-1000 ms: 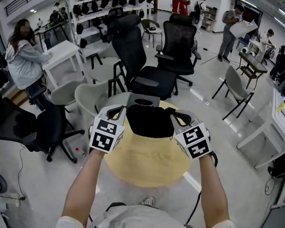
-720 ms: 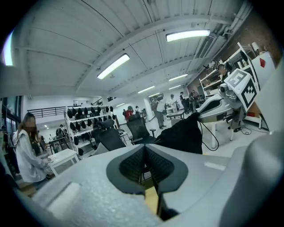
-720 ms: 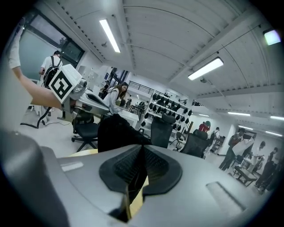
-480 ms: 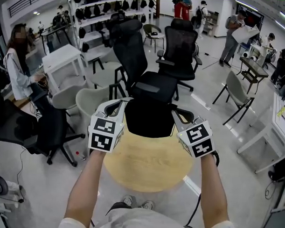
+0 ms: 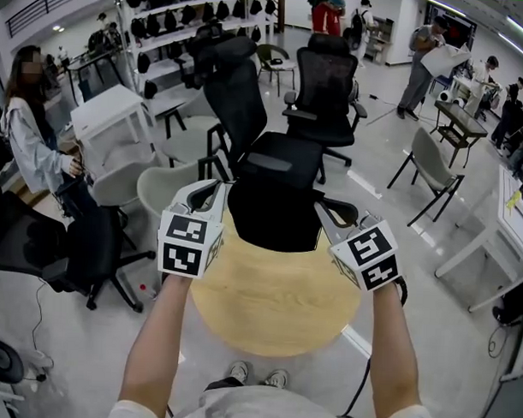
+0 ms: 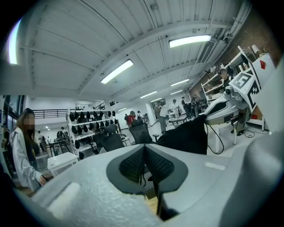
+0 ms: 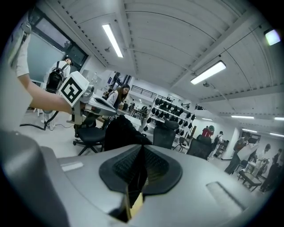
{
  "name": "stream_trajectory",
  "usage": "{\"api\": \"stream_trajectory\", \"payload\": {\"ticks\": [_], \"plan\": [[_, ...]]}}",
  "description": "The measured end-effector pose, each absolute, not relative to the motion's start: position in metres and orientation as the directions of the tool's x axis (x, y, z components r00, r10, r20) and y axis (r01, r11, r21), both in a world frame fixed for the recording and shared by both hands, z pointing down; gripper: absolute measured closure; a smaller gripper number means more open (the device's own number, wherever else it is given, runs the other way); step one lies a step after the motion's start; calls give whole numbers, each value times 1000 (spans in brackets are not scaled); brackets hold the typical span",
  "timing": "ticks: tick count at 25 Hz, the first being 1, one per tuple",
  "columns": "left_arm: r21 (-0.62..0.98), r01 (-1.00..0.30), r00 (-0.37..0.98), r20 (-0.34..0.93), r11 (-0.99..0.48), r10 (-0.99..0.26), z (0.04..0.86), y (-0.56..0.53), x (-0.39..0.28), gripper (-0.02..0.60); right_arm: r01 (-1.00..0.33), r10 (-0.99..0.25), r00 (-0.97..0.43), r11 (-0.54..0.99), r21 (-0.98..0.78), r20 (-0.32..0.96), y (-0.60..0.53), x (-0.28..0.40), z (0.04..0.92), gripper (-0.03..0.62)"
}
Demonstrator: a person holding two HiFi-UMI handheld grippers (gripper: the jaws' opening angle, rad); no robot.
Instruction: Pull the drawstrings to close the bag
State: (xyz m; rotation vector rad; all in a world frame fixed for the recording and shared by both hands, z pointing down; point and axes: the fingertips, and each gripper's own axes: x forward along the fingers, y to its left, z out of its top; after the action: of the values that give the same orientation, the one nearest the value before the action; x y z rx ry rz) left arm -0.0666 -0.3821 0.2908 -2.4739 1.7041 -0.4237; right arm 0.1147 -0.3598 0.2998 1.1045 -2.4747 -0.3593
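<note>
The black drawstring bag [image 5: 274, 217] hangs in the air between my two grippers, above the far side of the round wooden table [image 5: 275, 311]. My left gripper [image 5: 223, 190] is at the bag's left top corner and my right gripper [image 5: 321, 208] at its right top corner. Both are shut, each with a thin dark drawstring pinched between its pads. In the left gripper view the shut left gripper [image 6: 144, 153] points past the bag [image 6: 186, 135] toward the right gripper's marker cube [image 6: 243, 84]. In the right gripper view, beyond the shut right gripper [image 7: 142, 155], hangs the bag [image 7: 119, 133].
Black office chairs [image 5: 276, 153] stand just behind the table, pale chairs [image 5: 164, 185] and a white table [image 5: 111, 113] to the left. A person [image 5: 32, 144] stands at far left. Another black chair [image 5: 80, 240] sits near the table's left side.
Both grippers have risen with the bag, which now hangs higher and hides the grey box seen behind it earlier. The jaws have stayed shut.
</note>
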Motion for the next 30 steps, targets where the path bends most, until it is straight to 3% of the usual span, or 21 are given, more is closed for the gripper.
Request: {"api": "stream_trajectory", "payload": {"ticks": [11, 30], "plan": [[-237, -896, 346, 154, -375, -925, 288, -397, -92, 572, -632, -697, -667, 716, 296, 261, -359, 90, 298, 580], [-247, -890, 361, 131, -383, -923, 281, -392, -94, 572, -622, -685, -677, 727, 289, 267, -346, 88, 300, 576]]}}
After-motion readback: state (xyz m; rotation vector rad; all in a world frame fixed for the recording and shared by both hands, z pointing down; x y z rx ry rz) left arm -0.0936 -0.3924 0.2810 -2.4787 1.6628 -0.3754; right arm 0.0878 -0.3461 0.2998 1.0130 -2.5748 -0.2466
